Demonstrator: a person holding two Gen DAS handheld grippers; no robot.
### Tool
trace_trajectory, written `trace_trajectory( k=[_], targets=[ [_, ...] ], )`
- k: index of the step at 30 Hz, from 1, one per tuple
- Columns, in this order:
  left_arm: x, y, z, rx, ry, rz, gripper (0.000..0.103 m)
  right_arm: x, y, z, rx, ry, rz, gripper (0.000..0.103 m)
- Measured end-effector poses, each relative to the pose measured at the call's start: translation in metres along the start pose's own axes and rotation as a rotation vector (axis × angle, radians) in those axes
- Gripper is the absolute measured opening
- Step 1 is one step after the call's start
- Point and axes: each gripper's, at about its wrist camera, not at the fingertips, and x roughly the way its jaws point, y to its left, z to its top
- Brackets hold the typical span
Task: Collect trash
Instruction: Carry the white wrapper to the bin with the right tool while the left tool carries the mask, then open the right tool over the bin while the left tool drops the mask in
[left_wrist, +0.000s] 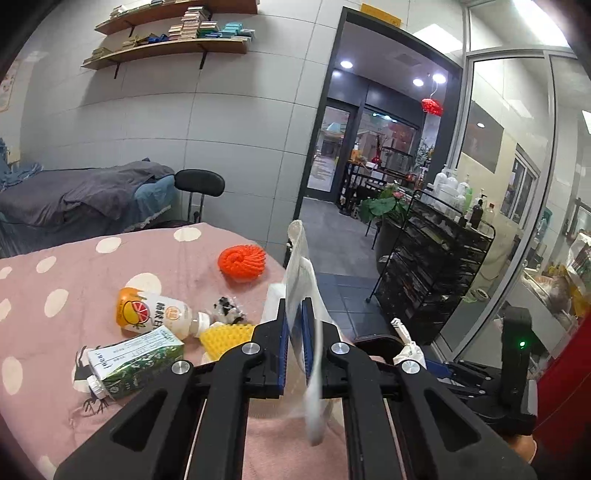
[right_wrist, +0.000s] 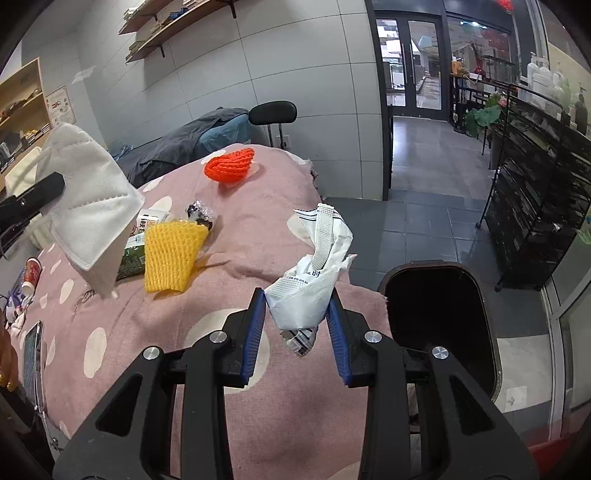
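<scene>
Black jaws of the left gripper clenched a white mask, lifted above the pink spotted cover. Behind it lay a green carton near the front edge, a bottle, a yellow foam net and a small dark wrapper; an orange net sat near the far edge. At right, the right gripper grasped a crumpled white wrapper over the cover's right edge, just beside the open dark bin on the floor.
</scene>
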Motion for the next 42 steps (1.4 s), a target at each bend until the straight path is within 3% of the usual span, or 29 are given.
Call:
trace_trajectory(
  k=[6,11,23,25,27,28,33,42],
  targets=[
    [0.022,-0.044,0.003,0.085,0.023,-0.123,0.005,0.0,-0.043,-0.009,0.078,0.012,-0.09,0.034],
    [0.058,-0.081,-0.003,0.118,0.102,-0.231,0.004,0.013,-0.087,-0.021,0.151,0.048,-0.175,0.034],
    [0.09,-0.136,0.022,0.16,0.131,-0.341,0.004,0.062,-0.176,-0.056,0.297,0.169,-0.298,0.035],
    [0.099,-0.148,0.023,0.182,0.144,-0.353,0.004,0.071,-0.188,-0.059,0.322,0.192,-0.303,0.044],
    [0.108,-0.156,0.022,0.189,0.167,-0.37,0.004,0.078,-0.2,-0.065,0.357,0.207,-0.308,0.07],
    [0.113,-0.16,0.021,0.194,0.181,-0.379,0.004,0.081,-0.205,-0.069,0.38,0.214,-0.307,0.073],
    [0.133,-0.177,0.007,0.229,0.234,-0.375,0.004,0.082,-0.217,-0.088,0.44,0.235,-0.33,0.074],
    [0.174,-0.201,-0.028,0.231,0.358,-0.408,0.004,0.045,-0.226,-0.107,0.488,0.193,-0.428,0.074]
  ],
)
